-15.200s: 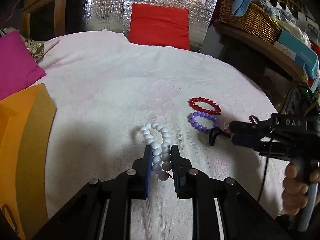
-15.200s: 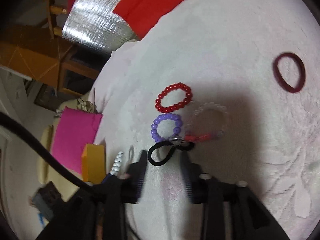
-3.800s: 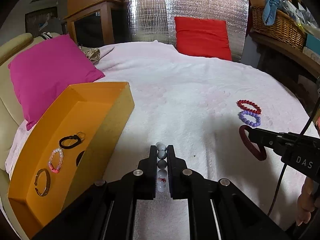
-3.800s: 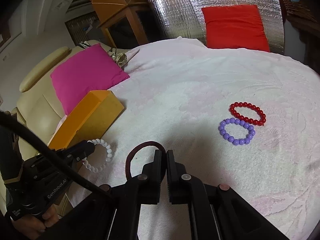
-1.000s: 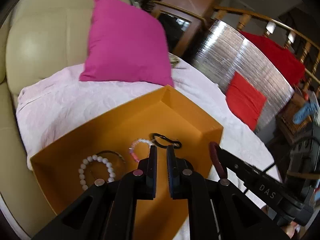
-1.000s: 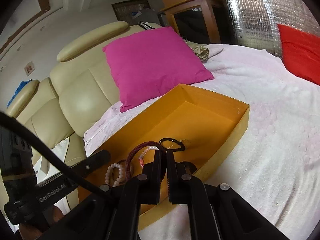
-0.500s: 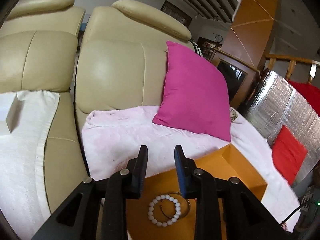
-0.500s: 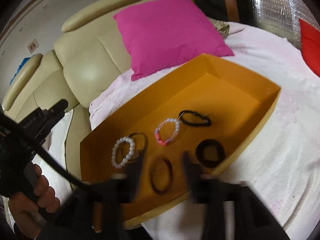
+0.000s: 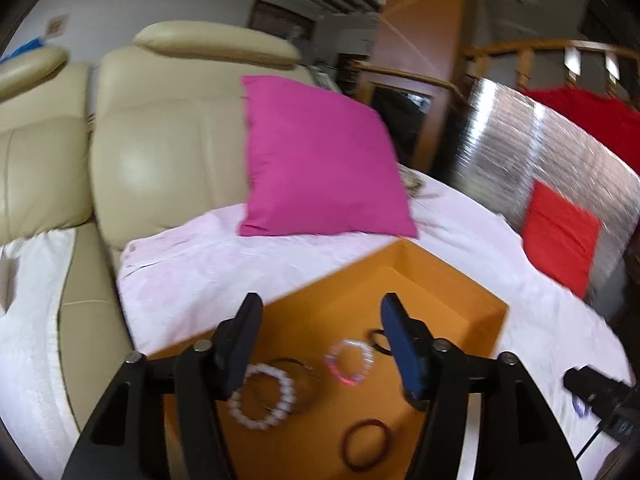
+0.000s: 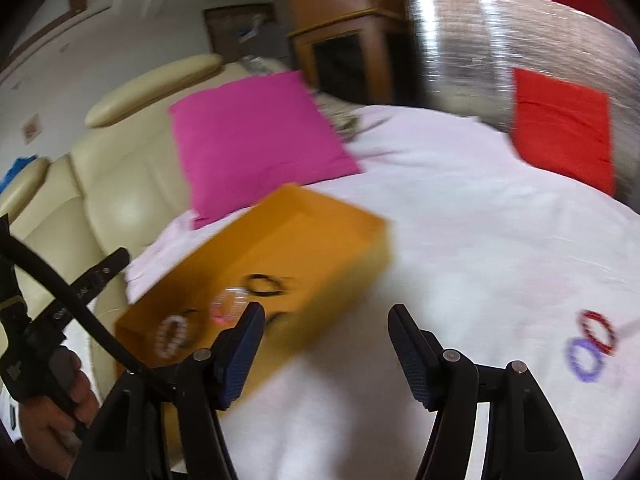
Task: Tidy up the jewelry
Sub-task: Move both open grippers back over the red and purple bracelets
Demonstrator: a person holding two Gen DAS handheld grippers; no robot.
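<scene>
An orange box (image 9: 472,292) (image 10: 344,240) lies on the white cloth. Inside it are a white bead bracelet (image 9: 262,400) (image 10: 172,334), a pink and clear bracelet (image 9: 349,364) (image 10: 228,302), a black hair tie (image 9: 378,340) (image 10: 262,284) and a dark red band (image 9: 366,444). My left gripper (image 9: 320,320) hovers over the box, its jaws opening with nothing between them. My right gripper (image 10: 326,326) stands open and empty over the cloth beside the box. A red bead bracelet (image 10: 598,330) and a purple one (image 10: 584,360) lie on the cloth to the right.
A pink cushion (image 9: 320,160) (image 10: 256,140) leans on a cream sofa (image 9: 160,152) behind the box. A red cushion (image 10: 564,128) stands against a silver foil panel (image 10: 500,48). A hand (image 10: 52,436) holds the left tool at the lower left.
Both grippers went from shut to open. The dark red band left the right gripper and now lies in the box. The right view swung right, away from the box; the left view tilted back over it.
</scene>
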